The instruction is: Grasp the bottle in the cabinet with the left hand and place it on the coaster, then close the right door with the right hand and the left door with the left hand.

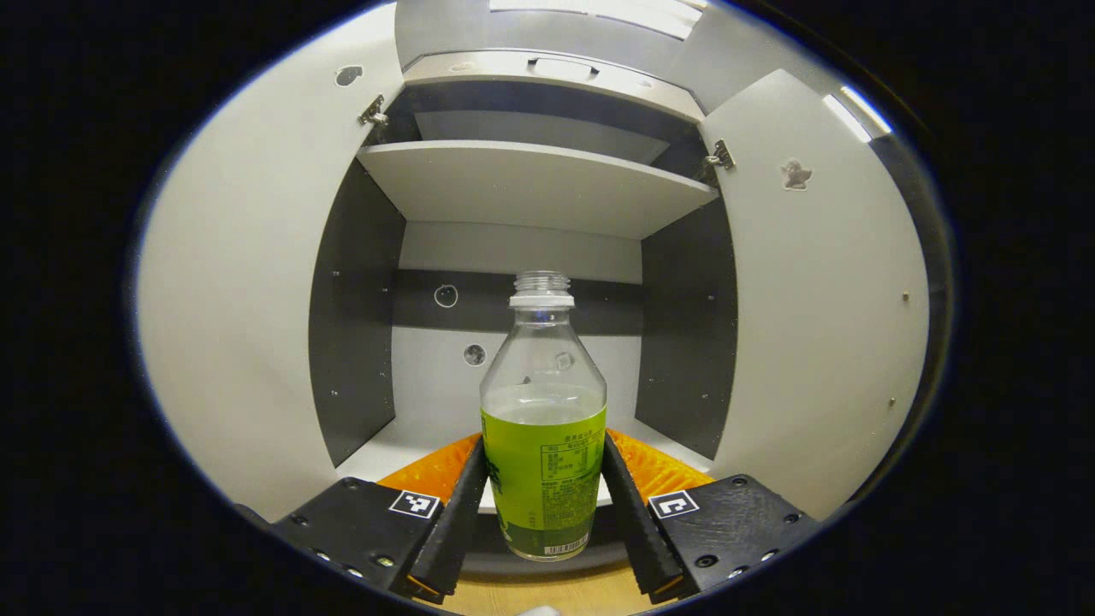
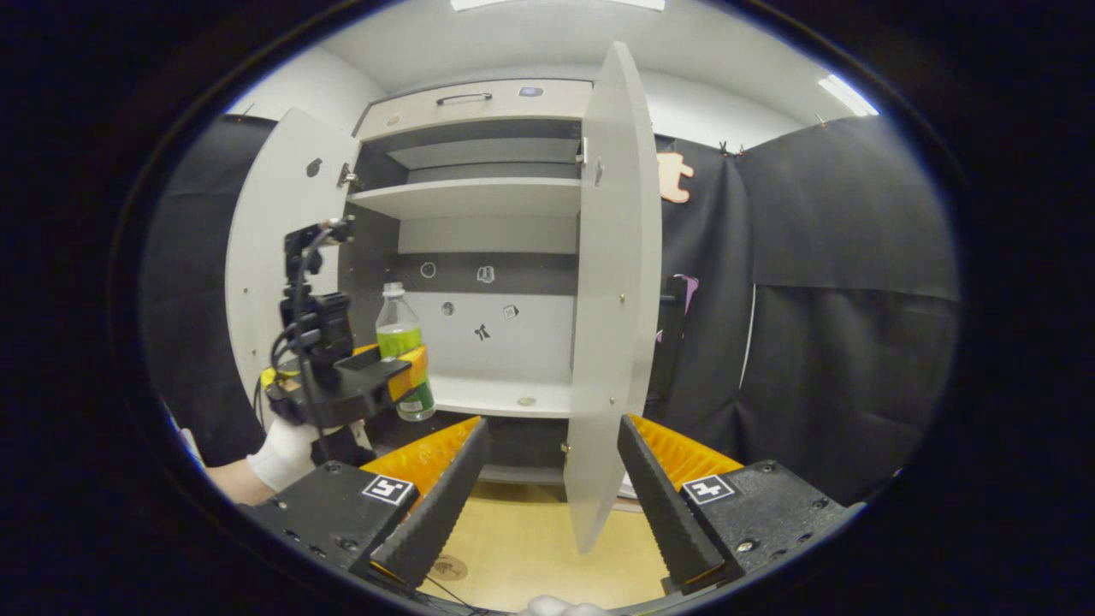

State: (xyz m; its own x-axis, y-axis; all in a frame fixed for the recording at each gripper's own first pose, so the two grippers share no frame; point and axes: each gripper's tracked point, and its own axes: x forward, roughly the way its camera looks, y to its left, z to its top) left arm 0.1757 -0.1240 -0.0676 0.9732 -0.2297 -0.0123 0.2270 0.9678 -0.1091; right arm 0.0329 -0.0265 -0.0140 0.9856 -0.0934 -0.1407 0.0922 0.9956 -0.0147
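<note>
Clamping the bottle [image 1: 544, 445] at its labelled lower body, the left gripper [image 1: 544, 505] holds it just in front of the open cabinet [image 1: 530, 184], whose shelves look bare. Uncapped and partly full of green liquid, it would likely spill if tilted on its way to the coaster. Farther right, the right gripper [image 2: 547, 492] stands wide and empty, the right door [image 2: 612, 299] edge-on between its fingers.

The black screw-studded left gripper [image 1: 544, 505] and right gripper [image 2: 547, 505] carry square markers; a white glove [image 2: 282, 453] covers the hand.
</note>
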